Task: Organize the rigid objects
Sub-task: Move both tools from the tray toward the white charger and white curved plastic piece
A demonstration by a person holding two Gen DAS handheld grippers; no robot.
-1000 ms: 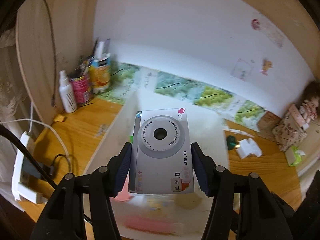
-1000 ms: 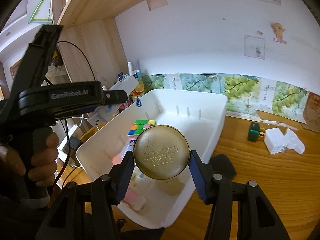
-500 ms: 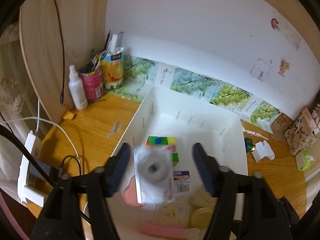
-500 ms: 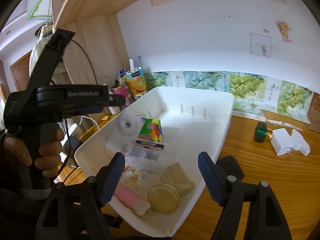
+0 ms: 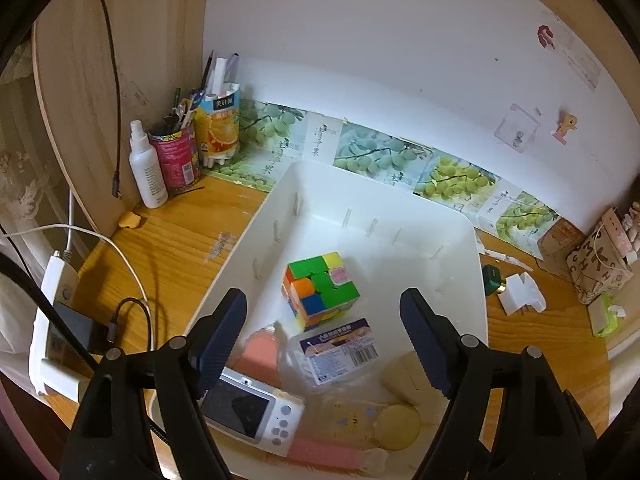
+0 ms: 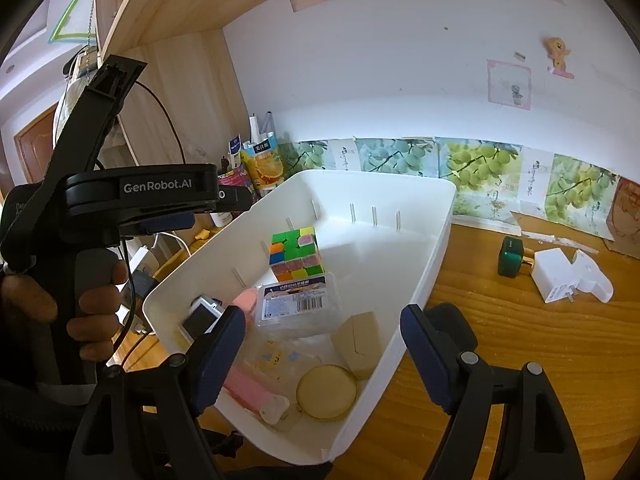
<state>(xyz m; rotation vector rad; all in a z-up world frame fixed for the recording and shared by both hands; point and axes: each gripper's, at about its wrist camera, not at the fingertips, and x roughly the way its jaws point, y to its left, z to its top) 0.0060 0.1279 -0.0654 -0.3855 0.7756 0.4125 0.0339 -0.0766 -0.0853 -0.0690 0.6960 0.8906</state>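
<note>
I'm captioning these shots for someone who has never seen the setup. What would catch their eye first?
The bright puzzle cube standing mid-way along the white bin stands out most. Nearer the cameras the bin is cluttered: a small white camera at its near left corner and a round gold tin near its right wall. Both grippers, left and right, hang open and empty above it.

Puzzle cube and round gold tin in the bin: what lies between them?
Right wrist view: the clear barcoded box and tan block lie between cube and tin.
</note>
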